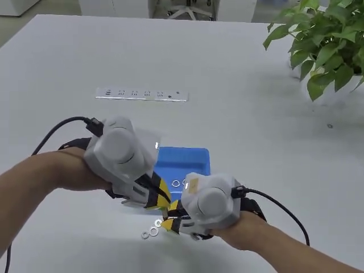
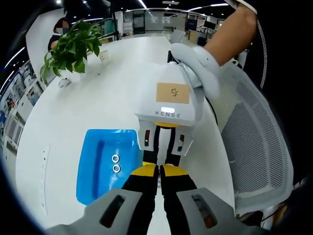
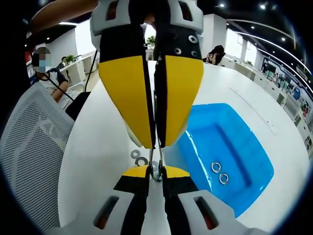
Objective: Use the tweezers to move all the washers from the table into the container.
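My two grippers meet tip to tip at the table's near edge. The left gripper is shut, and in the right gripper view its big yellow jaws come down from the top. Thin metal tweezers run from between those jaws into the right gripper, which is also shut on them. Three washers lie on the white table just left of the tweezers. The blue container holds two washers.
A white power strip lies further back on the table. A potted plant stands at the far right. A mesh office chair is beside the table, and a person sits in the background.
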Action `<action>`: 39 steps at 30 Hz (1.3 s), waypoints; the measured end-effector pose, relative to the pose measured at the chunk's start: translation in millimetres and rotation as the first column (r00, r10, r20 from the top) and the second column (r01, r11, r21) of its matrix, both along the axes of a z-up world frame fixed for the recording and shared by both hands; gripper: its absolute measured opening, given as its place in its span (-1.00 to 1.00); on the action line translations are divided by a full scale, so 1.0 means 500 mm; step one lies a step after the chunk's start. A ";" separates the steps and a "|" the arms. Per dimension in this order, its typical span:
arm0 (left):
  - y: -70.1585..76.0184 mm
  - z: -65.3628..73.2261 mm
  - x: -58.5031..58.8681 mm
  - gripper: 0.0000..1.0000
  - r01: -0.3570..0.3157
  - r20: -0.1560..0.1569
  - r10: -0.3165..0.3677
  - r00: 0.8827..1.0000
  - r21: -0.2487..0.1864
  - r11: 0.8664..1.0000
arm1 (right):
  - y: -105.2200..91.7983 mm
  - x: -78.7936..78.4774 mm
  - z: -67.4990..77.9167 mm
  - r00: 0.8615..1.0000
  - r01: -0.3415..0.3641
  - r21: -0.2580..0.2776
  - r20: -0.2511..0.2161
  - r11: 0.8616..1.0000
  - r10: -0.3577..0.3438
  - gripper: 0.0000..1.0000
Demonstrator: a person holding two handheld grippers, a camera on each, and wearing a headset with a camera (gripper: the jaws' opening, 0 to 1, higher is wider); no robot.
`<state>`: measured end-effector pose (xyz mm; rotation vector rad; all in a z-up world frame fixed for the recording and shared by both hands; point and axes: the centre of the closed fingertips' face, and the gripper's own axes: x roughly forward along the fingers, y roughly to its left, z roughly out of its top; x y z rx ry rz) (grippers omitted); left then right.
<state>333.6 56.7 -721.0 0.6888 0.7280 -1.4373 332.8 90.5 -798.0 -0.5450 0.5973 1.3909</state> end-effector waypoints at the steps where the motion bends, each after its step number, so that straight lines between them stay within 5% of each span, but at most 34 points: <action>1: 0.000 0.000 0.001 -0.88 -0.001 -0.001 0.001 1.000 -0.001 1.000 | 0.000 0.001 -0.001 1.000 0.005 0.001 -0.002 1.000 -0.005 -0.76; 20: -0.001 0.013 -0.005 -0.88 0.011 0.011 -0.011 1.000 0.020 1.000 | -0.005 -0.007 0.014 1.000 -0.010 -0.019 -0.001 1.000 0.010 -0.79; 39: -0.001 0.081 -0.023 -0.88 0.011 0.027 -0.011 1.000 -0.004 1.000 | -0.009 -0.019 0.079 0.999 -0.005 -0.014 0.041 1.000 0.006 -0.79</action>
